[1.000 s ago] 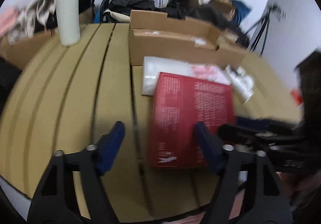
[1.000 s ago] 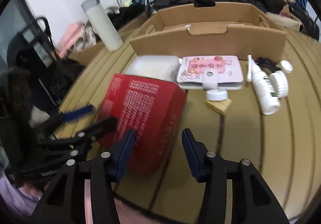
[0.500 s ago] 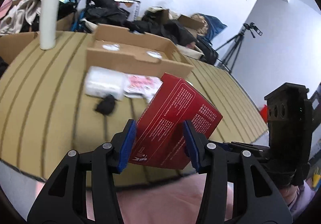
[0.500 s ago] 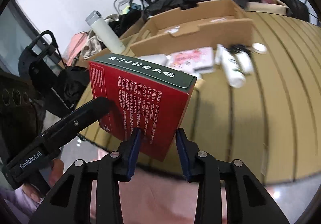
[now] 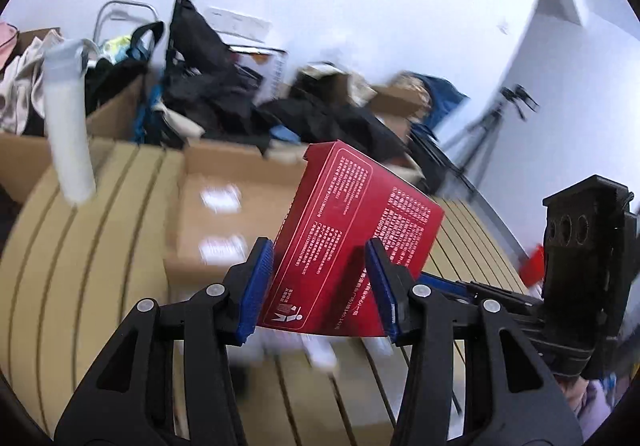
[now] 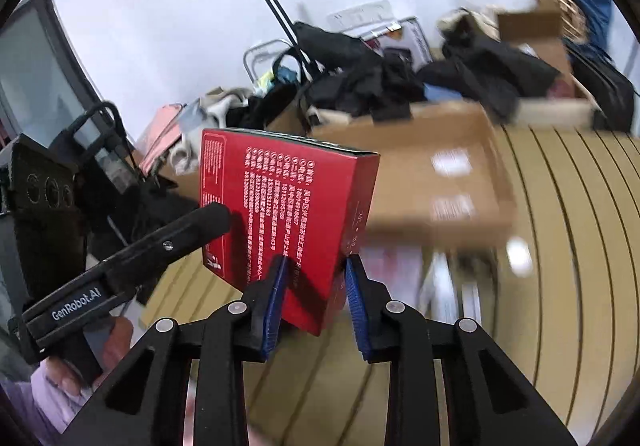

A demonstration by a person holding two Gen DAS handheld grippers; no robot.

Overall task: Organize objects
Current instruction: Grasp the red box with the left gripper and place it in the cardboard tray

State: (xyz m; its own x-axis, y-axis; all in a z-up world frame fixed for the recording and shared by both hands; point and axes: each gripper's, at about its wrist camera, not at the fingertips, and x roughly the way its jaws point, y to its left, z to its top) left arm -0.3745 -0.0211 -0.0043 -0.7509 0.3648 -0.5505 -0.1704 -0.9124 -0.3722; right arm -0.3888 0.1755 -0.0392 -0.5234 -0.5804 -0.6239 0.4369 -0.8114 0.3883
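Observation:
A red box (image 5: 352, 242) with white print is held up in the air above the table by both grippers. My left gripper (image 5: 320, 282) is shut on the red box across its lower end, blue pads on both sides. My right gripper (image 6: 314, 286) is shut on the same red box (image 6: 288, 214) at its lower corner. An open cardboard box (image 5: 232, 202) stands on the table behind the red box; it also shows in the right wrist view (image 6: 432, 174). The small items under the box are blurred.
A tall white bottle (image 5: 68, 126) stands at the table's far left. The slatted wooden table (image 5: 88, 246) stretches around the cardboard box. Bags, clothes and more cartons (image 6: 400, 82) are piled behind the table. A tripod (image 5: 496, 118) stands at the right wall.
Both grippers closed on the red box and lifted it off the table; it now stands higher and more upright, in front of the cardboard box.

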